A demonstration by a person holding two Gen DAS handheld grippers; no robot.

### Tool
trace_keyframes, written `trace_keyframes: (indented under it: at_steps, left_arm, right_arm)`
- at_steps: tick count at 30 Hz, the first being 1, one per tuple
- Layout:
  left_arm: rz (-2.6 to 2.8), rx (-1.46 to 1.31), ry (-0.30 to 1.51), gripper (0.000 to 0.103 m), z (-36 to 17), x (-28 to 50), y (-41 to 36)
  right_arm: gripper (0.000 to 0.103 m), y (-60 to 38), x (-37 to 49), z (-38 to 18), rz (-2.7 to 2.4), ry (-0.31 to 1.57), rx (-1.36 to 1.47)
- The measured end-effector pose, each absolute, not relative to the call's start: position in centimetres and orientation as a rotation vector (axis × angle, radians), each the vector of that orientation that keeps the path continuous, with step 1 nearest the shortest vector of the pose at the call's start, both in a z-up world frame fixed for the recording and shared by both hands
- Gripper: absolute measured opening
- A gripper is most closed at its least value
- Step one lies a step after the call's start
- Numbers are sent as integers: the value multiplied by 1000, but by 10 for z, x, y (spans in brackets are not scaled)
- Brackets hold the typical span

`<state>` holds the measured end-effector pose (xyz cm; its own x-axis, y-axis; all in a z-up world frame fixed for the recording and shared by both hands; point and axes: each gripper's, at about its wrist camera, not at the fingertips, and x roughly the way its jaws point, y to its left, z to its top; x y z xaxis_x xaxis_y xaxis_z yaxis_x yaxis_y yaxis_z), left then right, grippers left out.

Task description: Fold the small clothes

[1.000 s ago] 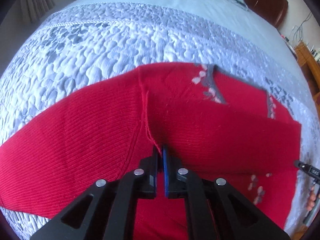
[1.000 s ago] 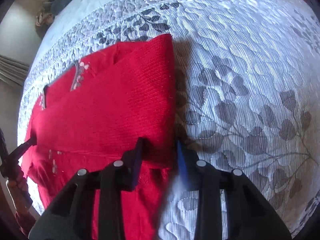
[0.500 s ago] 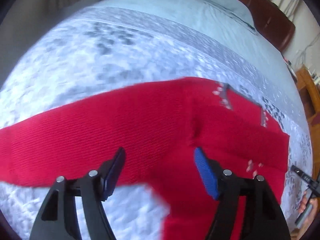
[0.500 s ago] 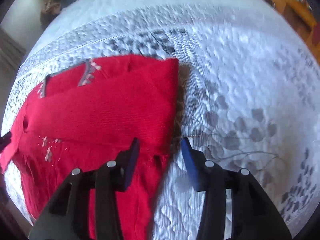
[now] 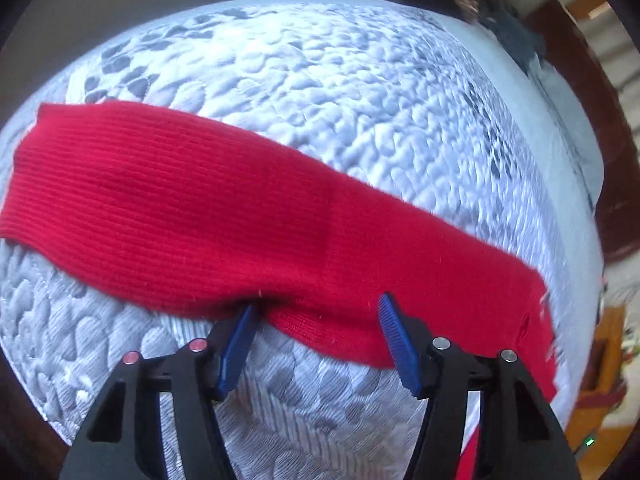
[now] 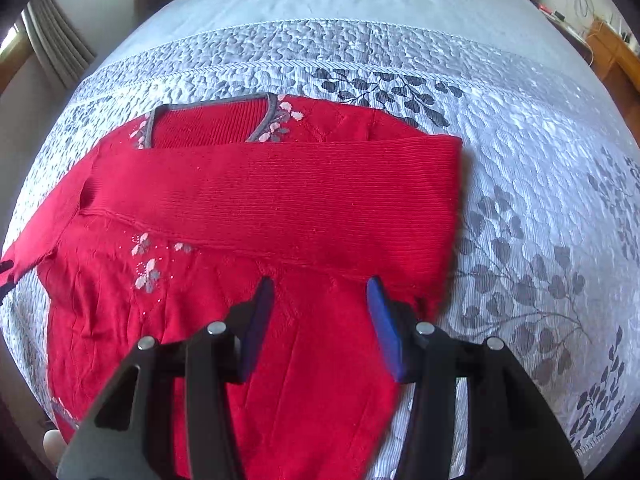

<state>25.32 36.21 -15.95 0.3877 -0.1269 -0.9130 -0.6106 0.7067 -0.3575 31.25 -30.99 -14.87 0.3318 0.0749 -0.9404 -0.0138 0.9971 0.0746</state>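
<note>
Quilted bedspread (image 6: 520, 128) carries a red sweater (image 6: 260, 200). Left gripper (image 5: 318, 312), just narrowing, straddles the outstretched sleeve (image 5: 200, 216) edge ungripped; right gripper (image 6: 320, 292), just widening, hangs empty above the body.

Left tongs (image 5: 318, 314) let go, now over outstretched sleeve (image 5: 240, 216) (jaws narrowing)

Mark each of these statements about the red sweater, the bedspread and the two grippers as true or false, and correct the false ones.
1. One sleeve lies folded across the red sweater. True.
2. The right gripper clamps the sweater. False: its jaws stand open above it.
3. The neckline has grey trim. True.
4. The bedspread is plain blue. False: quilted pale grey, with leaf prints.
5. The left gripper is shut. False: open at the other sleeve's edge.
</note>
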Motion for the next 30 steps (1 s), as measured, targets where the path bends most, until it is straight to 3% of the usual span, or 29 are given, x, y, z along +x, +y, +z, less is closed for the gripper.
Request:
trace_keyframes:
  at_steps: [2, 5, 8, 15, 21, 30]
  left_arm:
    - [377, -758, 1128, 40, -158, 258, 364]
    - [407, -765, 1116, 25, -157, 259, 366]
    - [423, -793, 1090, 16, -158, 254, 369]
    - [418, -812, 1084, 18, -158, 249, 371]
    - [409, -787, 1024, 7, -141, 253, 361]
    - [114, -430, 875, 7, -43, 305, 207]
  right_arm:
    - [48, -311, 313, -151, 54, 1237, 59]
    - [48, -312, 311, -151, 47, 1230, 26]
    - [48, -312, 308, -151, 54, 1222, 12]
    - [48, -314, 306, -152, 63, 1222, 24]
    - [48, -318, 304, -151, 61, 1220, 33]
    - [48, -330, 294, -144, 65, 1195, 58]
